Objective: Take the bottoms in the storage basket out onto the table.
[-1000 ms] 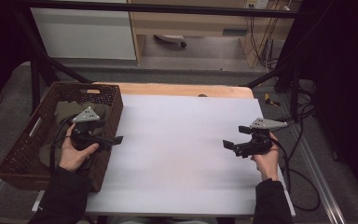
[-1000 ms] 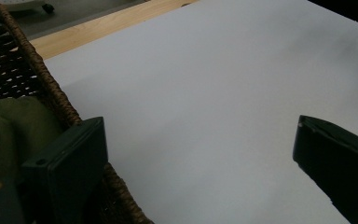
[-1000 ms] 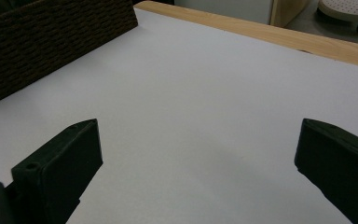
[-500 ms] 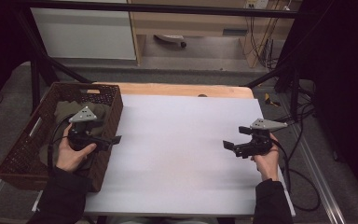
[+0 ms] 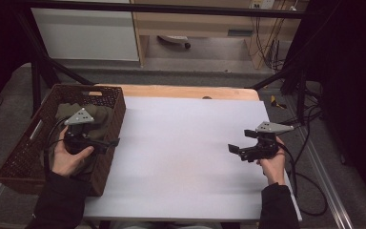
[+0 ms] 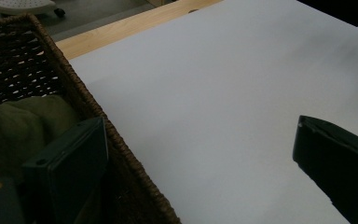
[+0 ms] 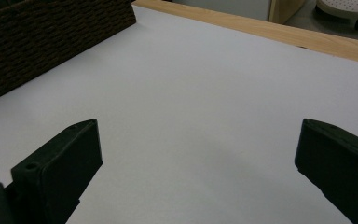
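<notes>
— So, left gripper (image 5: 108, 143): where, and in what state?

— Over the dark brown woven wicker basket (image 5: 26, 157) at nine o'clock on the table, held above the basket's right wall, pointing toward three o'clock. Jaws spread wide, nothing between them. Seen from the left gripper view: one jaw inside the basket beside the wall (image 6: 116, 154), the other out over the white tabletop sheet (image 6: 214, 116).

— And inside the basket?

— Crumpled olive-green cloth (image 5: 100, 117), lying toward the twelve o'clock end, partly under the gripper and hand. Same cloth (image 6: 14, 126) just beside the inner jaw in the left gripper view; touching or not, cannot tell.

— Right gripper (image 5: 234, 149)?

— Near the three o'clock edge of the sheet, above the sheet, pointing toward nine o'clock. Jaws likewise released and wide apart, holding nothing. Bare white sheet (image 7: 205, 102) between them in the right gripper view, with the basket's woven wall (image 7: 51, 42) far off at roughly ten o'clock of that view.

— Anything else on the table?

— Light wooden table edge (image 5: 181, 91) at twelve o'clock, beyond the sheet. Well apart, both grippers.
</notes>
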Tool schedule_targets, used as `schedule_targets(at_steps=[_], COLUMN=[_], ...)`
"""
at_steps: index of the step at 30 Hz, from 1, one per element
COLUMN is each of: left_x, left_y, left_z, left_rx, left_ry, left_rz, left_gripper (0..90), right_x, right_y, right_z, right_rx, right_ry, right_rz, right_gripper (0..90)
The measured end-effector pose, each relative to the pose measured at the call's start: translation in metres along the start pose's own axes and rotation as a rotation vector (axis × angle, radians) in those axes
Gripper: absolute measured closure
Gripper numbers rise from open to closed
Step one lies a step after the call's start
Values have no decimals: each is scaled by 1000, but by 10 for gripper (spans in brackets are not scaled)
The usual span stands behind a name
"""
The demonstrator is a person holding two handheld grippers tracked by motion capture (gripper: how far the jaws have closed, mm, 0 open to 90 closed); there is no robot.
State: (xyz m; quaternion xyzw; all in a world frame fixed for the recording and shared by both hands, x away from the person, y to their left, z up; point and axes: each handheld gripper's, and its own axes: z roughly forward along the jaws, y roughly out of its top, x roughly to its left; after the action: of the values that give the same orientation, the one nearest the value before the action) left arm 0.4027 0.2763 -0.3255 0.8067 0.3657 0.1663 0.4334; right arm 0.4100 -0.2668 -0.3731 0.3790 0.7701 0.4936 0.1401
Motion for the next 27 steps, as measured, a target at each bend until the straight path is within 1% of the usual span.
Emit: schedule_targets(at_steps=[9, 19, 27], left_x=[2, 6, 10], left_y=[0, -2, -4], left_z=[-5, -11, -14], left_rx=[0, -6, -1], left_ry=[8, 25, 32], left_rz=[-5, -11, -17], left_gripper=[32, 32, 32], right_x=[-1, -1, 0], right_y=[-1, -1, -1], right_z=[0, 1, 1], right_rx=[1, 3, 3], right_ry=[-1, -1, -4], right_rz=[1, 0, 1], right_gripper=[13, 13, 13])
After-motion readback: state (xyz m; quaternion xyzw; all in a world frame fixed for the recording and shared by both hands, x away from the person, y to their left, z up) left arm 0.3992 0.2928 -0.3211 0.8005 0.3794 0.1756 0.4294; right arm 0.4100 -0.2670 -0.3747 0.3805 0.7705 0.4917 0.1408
